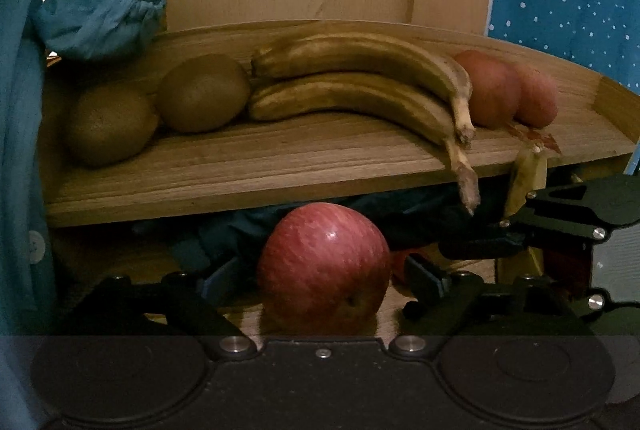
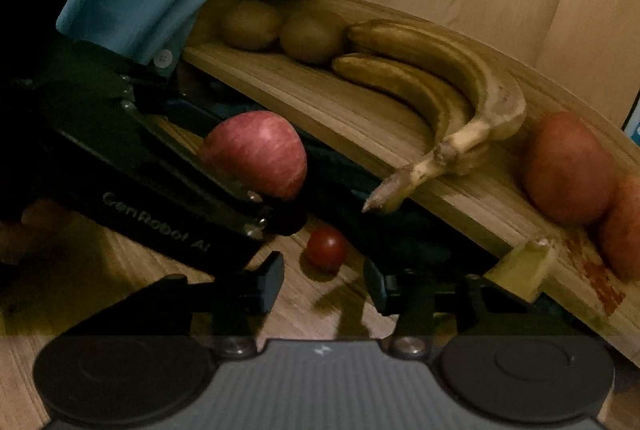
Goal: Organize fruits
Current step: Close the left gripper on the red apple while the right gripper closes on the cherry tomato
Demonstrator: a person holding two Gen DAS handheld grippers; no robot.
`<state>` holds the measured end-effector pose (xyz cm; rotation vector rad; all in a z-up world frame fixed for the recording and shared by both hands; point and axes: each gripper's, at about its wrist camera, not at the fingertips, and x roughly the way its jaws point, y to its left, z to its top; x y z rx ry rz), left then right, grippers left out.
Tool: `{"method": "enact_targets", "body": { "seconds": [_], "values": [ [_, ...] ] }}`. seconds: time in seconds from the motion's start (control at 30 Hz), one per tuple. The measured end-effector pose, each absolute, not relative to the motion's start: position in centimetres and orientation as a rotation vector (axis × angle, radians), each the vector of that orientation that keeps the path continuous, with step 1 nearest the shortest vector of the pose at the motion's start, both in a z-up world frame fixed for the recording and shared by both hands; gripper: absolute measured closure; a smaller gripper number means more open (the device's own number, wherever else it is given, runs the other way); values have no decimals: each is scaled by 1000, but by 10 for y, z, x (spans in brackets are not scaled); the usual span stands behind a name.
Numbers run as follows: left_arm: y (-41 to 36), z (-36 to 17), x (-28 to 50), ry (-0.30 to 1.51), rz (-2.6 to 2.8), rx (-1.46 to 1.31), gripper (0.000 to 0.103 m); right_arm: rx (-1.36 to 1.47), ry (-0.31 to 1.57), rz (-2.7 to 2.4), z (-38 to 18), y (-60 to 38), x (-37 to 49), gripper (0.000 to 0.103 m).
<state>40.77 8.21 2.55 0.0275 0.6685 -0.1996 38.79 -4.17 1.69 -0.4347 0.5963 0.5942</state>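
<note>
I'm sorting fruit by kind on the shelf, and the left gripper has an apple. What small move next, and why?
Probably lift the apple above the shelf edge and carry it right, toward the two apples past the bananas. The left gripper seems shut on it, below the board, and kiwis fill the left end.

A wooden shelf carries two kiwis, two bananas and two apples. Below, the table (wood-grained) bears a small tomato.
</note>
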Motion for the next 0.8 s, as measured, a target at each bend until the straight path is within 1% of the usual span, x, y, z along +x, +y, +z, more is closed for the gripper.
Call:
{"method": "enact_targets", "body": {
  "seconds": [0.03,0.13,0.2,0.23,0.47,0.53,0.57,0.8],
  "values": [
    [83,25,409,670,-197,22,18,-434,596,594,17,-42,389,55],
    [84,24,410,678,-190,15,26,-436,592,582,17,-41,390,56],
    [85,24,409,679,-199,4,32,-439,594,567,17,-40,389,62],
    [85,24,409,679,-204,0,33,-442,594,561,17,-39,388,62],
    [84,26,409,684,-194,0,33,-453,594,548,17,-32,389,64],
    [83,26,408,686,-193,0,33,-443,597,548,17,-31,390,72],
    [84,26,406,688,-192,-1,33,-437,600,542,17,-31,391,77],
    [87,28,394,693,-173,-20,33,-401,569,534,19,-39,381,78]
  ]
}}
